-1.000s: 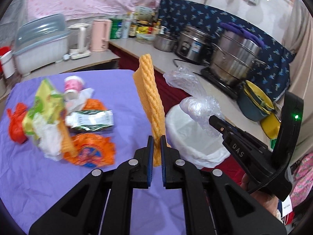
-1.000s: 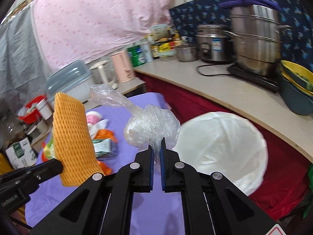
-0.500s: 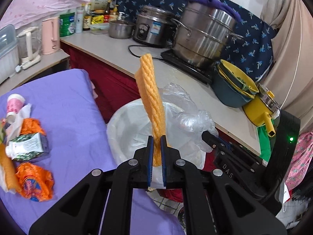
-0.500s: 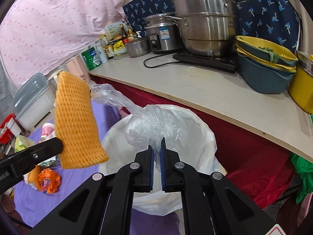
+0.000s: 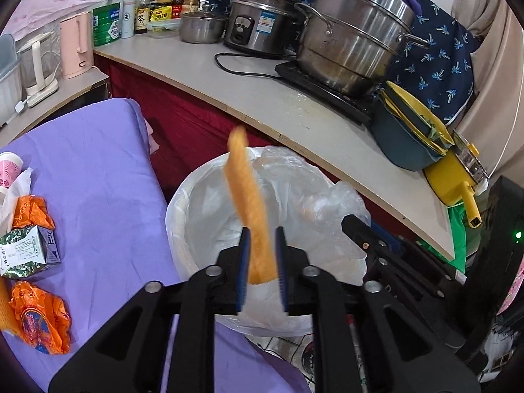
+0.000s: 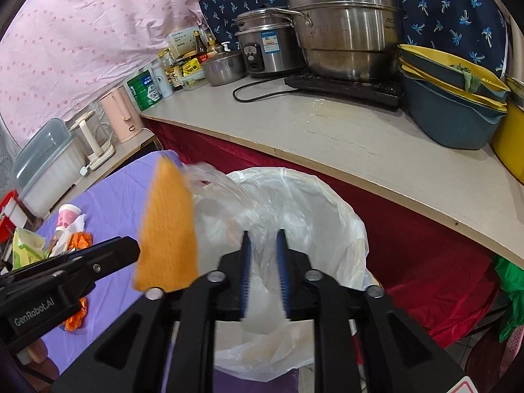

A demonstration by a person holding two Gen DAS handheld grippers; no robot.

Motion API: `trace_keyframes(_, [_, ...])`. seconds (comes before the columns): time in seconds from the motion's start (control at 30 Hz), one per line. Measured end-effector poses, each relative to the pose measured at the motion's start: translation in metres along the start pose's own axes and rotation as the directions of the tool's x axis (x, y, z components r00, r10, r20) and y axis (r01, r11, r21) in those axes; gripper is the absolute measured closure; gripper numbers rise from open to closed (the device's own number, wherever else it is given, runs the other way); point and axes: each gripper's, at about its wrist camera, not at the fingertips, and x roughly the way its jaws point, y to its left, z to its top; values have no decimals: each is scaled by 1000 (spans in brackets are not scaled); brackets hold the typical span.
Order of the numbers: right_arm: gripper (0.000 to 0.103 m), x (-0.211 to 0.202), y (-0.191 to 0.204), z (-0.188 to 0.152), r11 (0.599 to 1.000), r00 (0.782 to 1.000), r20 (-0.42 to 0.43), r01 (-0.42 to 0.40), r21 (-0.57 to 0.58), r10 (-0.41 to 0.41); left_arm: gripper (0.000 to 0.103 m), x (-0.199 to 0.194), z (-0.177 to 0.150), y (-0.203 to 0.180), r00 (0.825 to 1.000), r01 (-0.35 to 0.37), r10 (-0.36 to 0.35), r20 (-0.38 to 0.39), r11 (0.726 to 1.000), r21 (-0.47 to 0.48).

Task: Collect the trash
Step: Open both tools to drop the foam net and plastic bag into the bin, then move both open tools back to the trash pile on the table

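Note:
My left gripper [image 5: 262, 232] hangs over the white-lined bin [image 5: 183, 203], its jaws opening. The orange foam net [image 5: 249, 203] stands blurred between the pads, no longer pinched. My right gripper [image 6: 262, 234] is beside it over the same bin [image 6: 353, 222], jaws opening too, with the clear plastic bag [image 6: 229, 193] loose in front of and between them. In the right wrist view the net [image 6: 167, 229] and the left gripper [image 6: 98, 258] show at the left. An orange wrapper [image 5: 39, 321], a green-and-silver carton [image 5: 26, 255] and a pink cup [image 5: 9, 170] lie on the purple table [image 5: 98, 163].
A pale counter [image 5: 294, 104] curves behind the bin with a big steel steamer [image 5: 353, 39], a rice cooker [image 5: 258, 26], a pink kettle [image 5: 75, 46], stacked blue basins [image 5: 406, 137] and a yellow pot [image 5: 455, 173]. Red cloth hangs below the counter.
Both grippers swung from over the purple table to above the bin. Their jaws, shut on the net and the bag before, have come apart, and both pieces now sit loose.

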Motion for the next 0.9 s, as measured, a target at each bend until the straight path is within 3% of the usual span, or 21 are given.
trace_keyframes(0.07, [67,-2,2,2,1000,1000,12,7,-2,-7,64,-1,0,2,1000,-13,13,10,1000,-13])
trace_keyframes(0.13, [65,-6,4,3,1000,1000,22,9,-11,-9,62,-5,0,4,999,-28,28,24,999,-17])
trace_keyframes(0.5, [52,-36,20,6,999,998,53,-32,-27,33,61,-44,-1,14,992,-82,86,89,995,-48])
trace_keyframes(0.9, [46,-69,68,-3,990,992,71,-100,-95,107,58,-96,-25,50,975,-159,175,135,980,-123])
